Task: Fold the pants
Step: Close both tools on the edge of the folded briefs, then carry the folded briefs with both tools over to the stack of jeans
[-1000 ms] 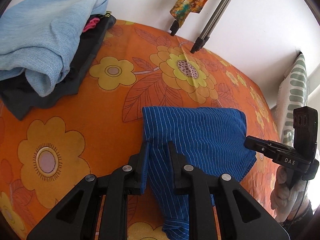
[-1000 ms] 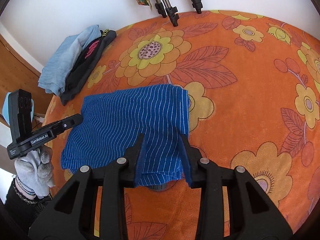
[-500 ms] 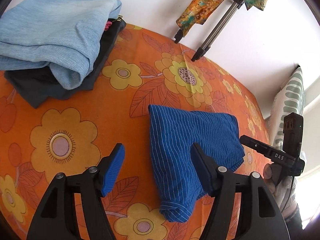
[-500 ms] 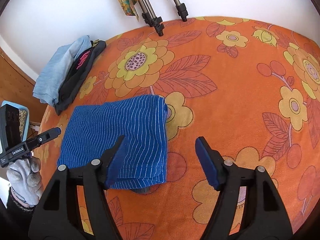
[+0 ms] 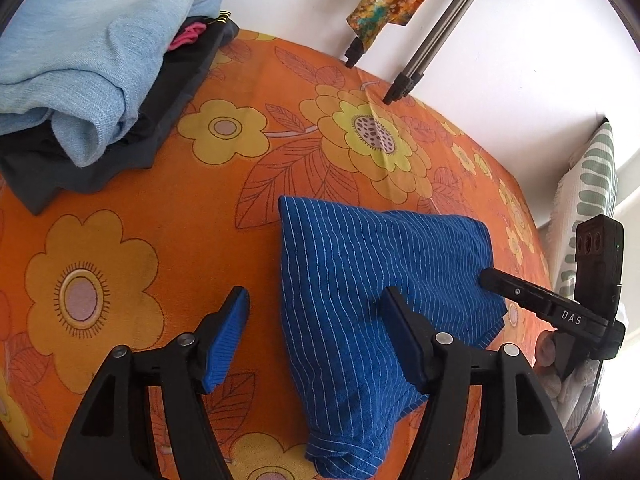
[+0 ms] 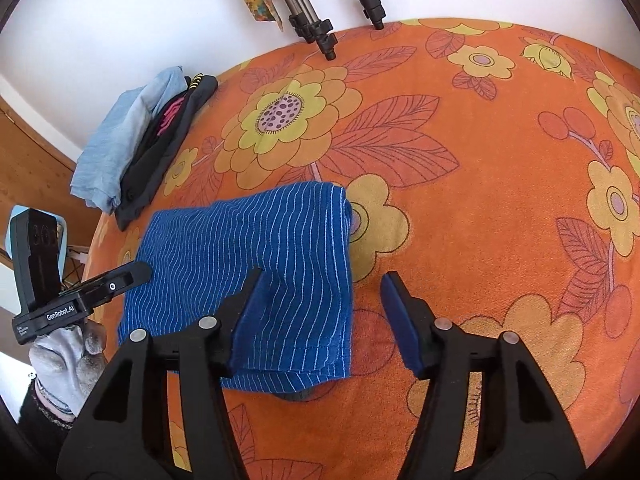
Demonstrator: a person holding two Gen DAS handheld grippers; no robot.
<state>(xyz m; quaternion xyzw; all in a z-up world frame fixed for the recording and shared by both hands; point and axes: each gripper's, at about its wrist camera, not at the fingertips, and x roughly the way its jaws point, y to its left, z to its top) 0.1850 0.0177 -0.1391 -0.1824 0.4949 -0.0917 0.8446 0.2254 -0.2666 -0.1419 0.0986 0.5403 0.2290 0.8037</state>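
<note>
Left wrist view: I am letting go of the folded pants (image 5: 372, 300) at frame centre, lying on the flowered bedspread (image 5: 200, 220).

My left tongs (image 5: 312, 332) and right tongs (image 6: 320, 316), jaws just moved, are standing spread, pinching nothing. I am judging it best to lift clear without snagging the fold. Readable: "DAS", "GenRobot.AI".
</note>
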